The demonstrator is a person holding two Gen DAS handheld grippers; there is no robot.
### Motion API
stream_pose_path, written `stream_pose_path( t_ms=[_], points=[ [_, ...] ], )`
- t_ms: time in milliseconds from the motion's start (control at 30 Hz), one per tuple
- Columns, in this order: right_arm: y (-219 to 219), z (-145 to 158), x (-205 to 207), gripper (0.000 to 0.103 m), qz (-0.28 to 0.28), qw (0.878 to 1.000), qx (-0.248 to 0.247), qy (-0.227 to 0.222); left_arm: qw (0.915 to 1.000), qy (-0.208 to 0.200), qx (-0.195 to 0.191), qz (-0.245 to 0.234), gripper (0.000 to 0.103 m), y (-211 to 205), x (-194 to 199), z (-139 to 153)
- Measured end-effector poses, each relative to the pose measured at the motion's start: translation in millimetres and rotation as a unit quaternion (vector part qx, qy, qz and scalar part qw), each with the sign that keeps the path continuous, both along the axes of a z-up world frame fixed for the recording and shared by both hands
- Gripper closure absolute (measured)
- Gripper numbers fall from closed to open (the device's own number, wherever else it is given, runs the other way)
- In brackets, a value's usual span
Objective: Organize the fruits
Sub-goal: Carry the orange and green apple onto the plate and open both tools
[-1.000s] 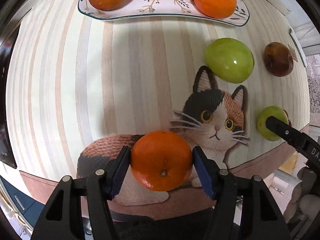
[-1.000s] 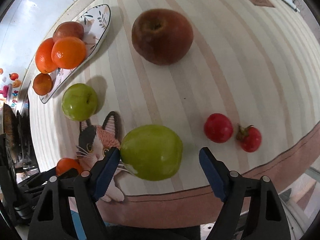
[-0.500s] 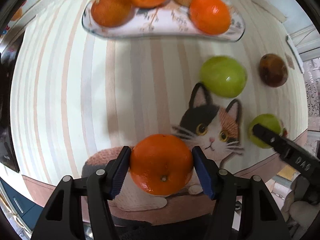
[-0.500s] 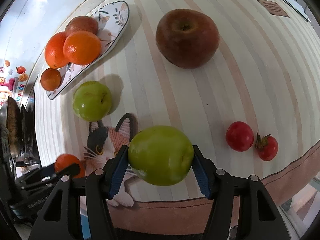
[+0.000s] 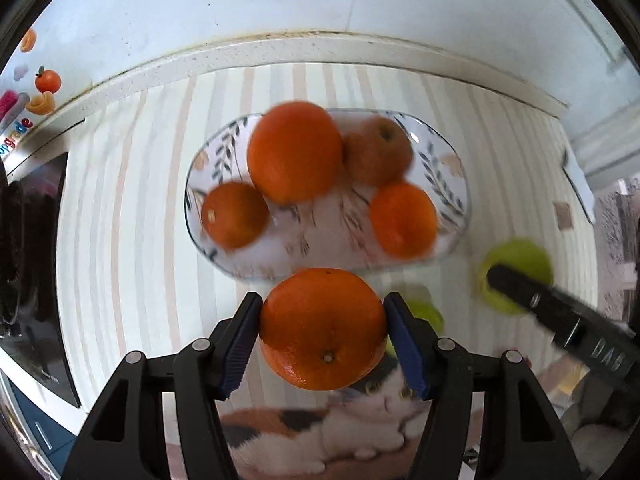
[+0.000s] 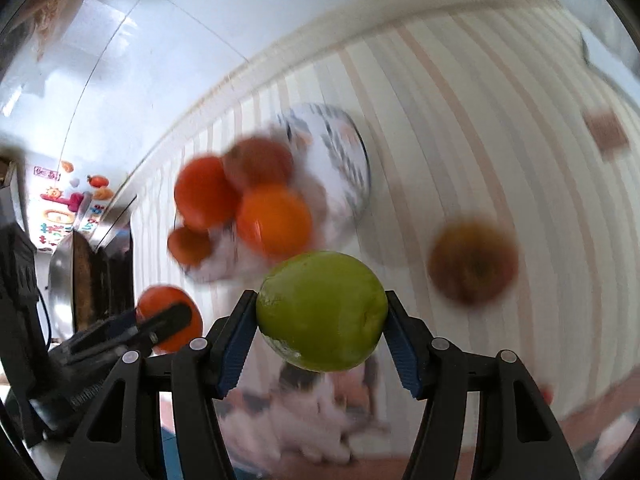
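My left gripper [image 5: 323, 328] is shut on an orange [image 5: 322, 326] and holds it in the air just in front of the oval leaf-patterned plate [image 5: 448, 168]. The plate holds three oranges and a brownish apple [image 5: 378, 152]. My right gripper [image 6: 320, 316] is shut on a green apple [image 6: 322, 314], lifted above the table; it shows in the left wrist view [image 5: 516, 268] to the right of the plate. The plate [image 6: 348, 140] lies beyond it, blurred. A second green apple [image 5: 428, 312] lies on the cloth behind my left finger.
A dark red-brown apple [image 6: 472, 264] lies on the striped tablecloth right of the plate. The cat print [image 5: 380, 400] is below my left gripper. A white wall [image 5: 280, 0] runs behind the table. A dark appliance [image 5: 32, 240] stands at the left.
Both grippers have lifted their fruit off the table and moved toward the plate, which is now nearer and centred. The right gripper closed on the green apple about half a second ago.
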State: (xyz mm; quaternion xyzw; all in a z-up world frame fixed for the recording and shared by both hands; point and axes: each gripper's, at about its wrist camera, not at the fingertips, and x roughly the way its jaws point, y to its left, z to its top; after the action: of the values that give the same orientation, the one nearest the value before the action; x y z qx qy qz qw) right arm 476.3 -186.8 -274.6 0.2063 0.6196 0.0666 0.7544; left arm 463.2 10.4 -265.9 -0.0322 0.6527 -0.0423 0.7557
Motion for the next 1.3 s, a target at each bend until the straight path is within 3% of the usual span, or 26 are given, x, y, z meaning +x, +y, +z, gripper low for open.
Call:
stream_pose_path(
  t_ms=[233,400,800,900,967,1033,1133,1300],
  points=[
    [8,-27,81,0.039,0.018,0.999,-0.023,0.024,0.9994,0.028,0.007,0.018,0.043,0,38,-32],
    [10,-45,100,0.039,0.032,0.998,-0.031,0.046,0.9988,0.044,0.007,0.018,0.043,-1,47,-45],
    [17,-60,106,0.038,0.046,0.996,-0.027,0.07,0.9972,0.072,0.005,0.021,0.042,-13,61,-62],
    [15,-52,106,0.026,0.047,0.996,-0.034,0.067,0.9966,0.075,0.0,0.033,0.042,-11,60,-63],
    [14,-45,106,0.025,0.051,0.996,-0.04,0.062,0.9971,0.065,0.006,0.039,0.038,-8,59,-60],
    [13,-37,104,0.018,0.058,0.995,-0.052,0.057,0.9974,0.055,0.007,0.046,0.02,-4,58,-53],
    [14,-26,100,0.011,0.068,0.994,-0.073,0.046,0.9978,0.045,0.011,0.048,0.018,-1,55,-44],
    [16,-14,86,0.009,0.083,0.99,-0.108,0.031,0.998,0.029,0.018,0.054,0.017,7,51,-31]
  ],
)
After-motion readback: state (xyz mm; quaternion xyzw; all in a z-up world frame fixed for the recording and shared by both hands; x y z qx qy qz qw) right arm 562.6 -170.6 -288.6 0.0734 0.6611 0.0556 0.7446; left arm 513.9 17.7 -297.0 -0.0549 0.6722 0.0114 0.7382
